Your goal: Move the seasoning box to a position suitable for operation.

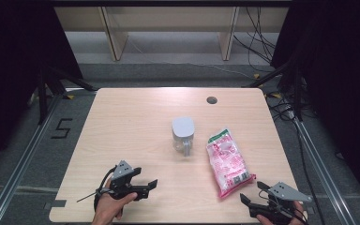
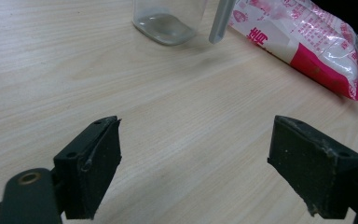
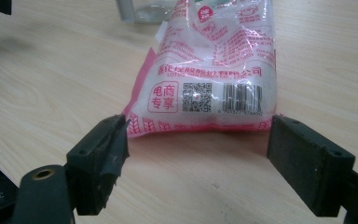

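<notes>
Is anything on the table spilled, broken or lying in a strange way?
Nothing stands out. The clear jug stands upright with its lid on, and the pink bag lies flat and looks sealed, with nothing spilled on the table.

The desk point(image 1: 131, 122) looks like pale, matt wood grain; the bag point(image 3: 214, 60) is glossy, crinkled pink-and-clear plastic film; the jar point(image 2: 168, 21) is clear, smooth plastic; claw pads point(image 2: 98, 163) matt black, scuffed.
</notes>
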The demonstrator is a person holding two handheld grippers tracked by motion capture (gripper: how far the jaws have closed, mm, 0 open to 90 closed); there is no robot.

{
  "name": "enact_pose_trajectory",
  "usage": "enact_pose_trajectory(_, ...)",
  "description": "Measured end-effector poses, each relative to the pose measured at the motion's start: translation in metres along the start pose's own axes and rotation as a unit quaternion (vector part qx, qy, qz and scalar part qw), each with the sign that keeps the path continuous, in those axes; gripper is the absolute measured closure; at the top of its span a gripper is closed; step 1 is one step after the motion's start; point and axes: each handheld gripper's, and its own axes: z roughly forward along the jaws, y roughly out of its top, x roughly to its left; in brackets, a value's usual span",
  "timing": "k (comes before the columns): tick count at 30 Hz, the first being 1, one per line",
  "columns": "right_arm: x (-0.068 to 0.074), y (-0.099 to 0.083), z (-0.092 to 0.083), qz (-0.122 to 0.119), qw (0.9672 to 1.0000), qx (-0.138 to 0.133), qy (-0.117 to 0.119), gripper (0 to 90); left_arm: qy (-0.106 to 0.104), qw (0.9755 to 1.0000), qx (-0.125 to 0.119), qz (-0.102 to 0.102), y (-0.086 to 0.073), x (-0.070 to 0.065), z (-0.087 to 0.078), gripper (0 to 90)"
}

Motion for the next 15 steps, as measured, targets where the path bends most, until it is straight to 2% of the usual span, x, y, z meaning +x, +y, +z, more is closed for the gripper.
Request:
enact_pose_trajectory(3, 0.0004, -0.0002, 0.001, 0.004, 1.0, -0.002, 0.001, 21.3, -0.001, 1.0, -0.003, -0.002, 0.0002, -0.0015, -0.0001, 15.7)
enact_pose_trajectory(5, 0.0005, -0.0002, 0.0012, 0.006, 1.0, -0.002, 0.004, 22.0, -0.001, 1.0, 0.002, 0.009, 0.0006, -0.0005, -0.001, 15.2)
enact_pose_trajectory(8, 0.0006, 0.0, 0.0006, 0.002, 1.0, 0.001, 0.005, 22.3, -0.004, 0.9999, -0.01, -0.001, 0.0013, -0.0038, -0.0003, 15.2)
enact_pose_trajectory(11, 0.0007, 0.0, 0.0006, 0.002, 1.0, 0.0, 0.005, 22.3, -0.003, 0.9999, -0.01, 0.006, 0.0016, -0.0044, 0.0, 15.3)
enact_pose_trajectory(12, 0.001, -0.0002, 0.0013, 0.004, 1.0, -0.004, 0.006, 22.3, -0.002, 0.9997, -0.01, 0.021, 0.0022, -0.0032, 0.0002, 15.3)
enact_pose_trajectory(13, 0.001, -0.0002, 0.0012, 0.003, 1.0, -0.004, 0.005, 22.3, -0.003, 0.9996, -0.008, 0.026, 0.0024, -0.0022, 0.0003, 15.4)
enact_pose_trajectory(14, 0.0013, -0.0002, 0.0013, 0.007, 0.9999, -0.006, 0.005, 22.5, -0.002, 0.9999, -0.009, 0.012, 0.002, -0.0042, 0.0008, 15.5)
enact_pose_trajectory(15, 0.0005, -0.0002, 0.0004, 0.002, 1.0, -0.002, 0.005, 22.6, -0.003, 0.9999, -0.011, 0.009, 0.0029, -0.0059, 0.0013, 15.7)
